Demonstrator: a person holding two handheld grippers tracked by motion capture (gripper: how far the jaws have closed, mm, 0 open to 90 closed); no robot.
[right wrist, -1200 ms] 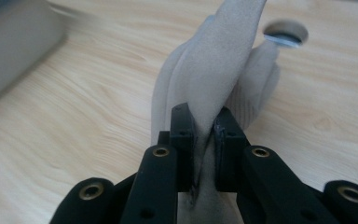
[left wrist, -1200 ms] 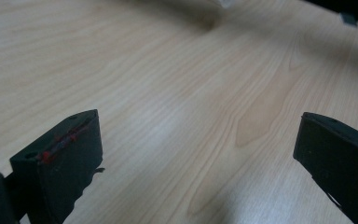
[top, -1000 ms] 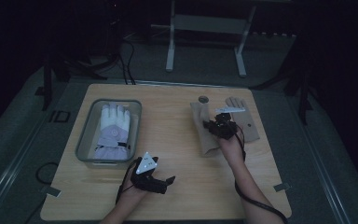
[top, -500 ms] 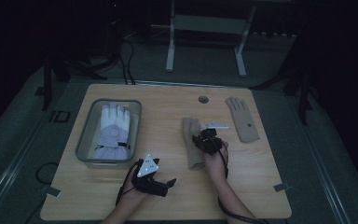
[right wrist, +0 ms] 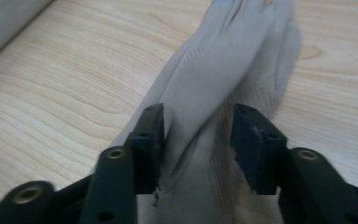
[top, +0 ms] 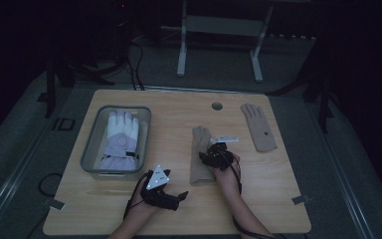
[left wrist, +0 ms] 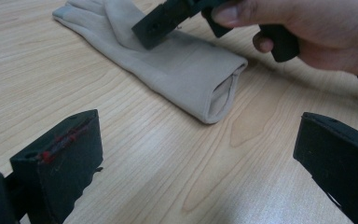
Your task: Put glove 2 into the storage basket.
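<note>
Pale wood table amid dark room.

- Wooden table, pale grain, small round hole near far edge.
- Grey tray at left.
- Beige glove flat at centre.
- Second beige glove far right.

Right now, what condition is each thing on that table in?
Beige glove: flat mid-table, cuff gaping toward the person.
Second beige glove: flat, far right, untouched.
White glove: lying in the grey tray.
Right hand-held gripper: over the beige glove, jaws just opening, fabric between them.
Left hand-held gripper: open, holding nothing.
</note>
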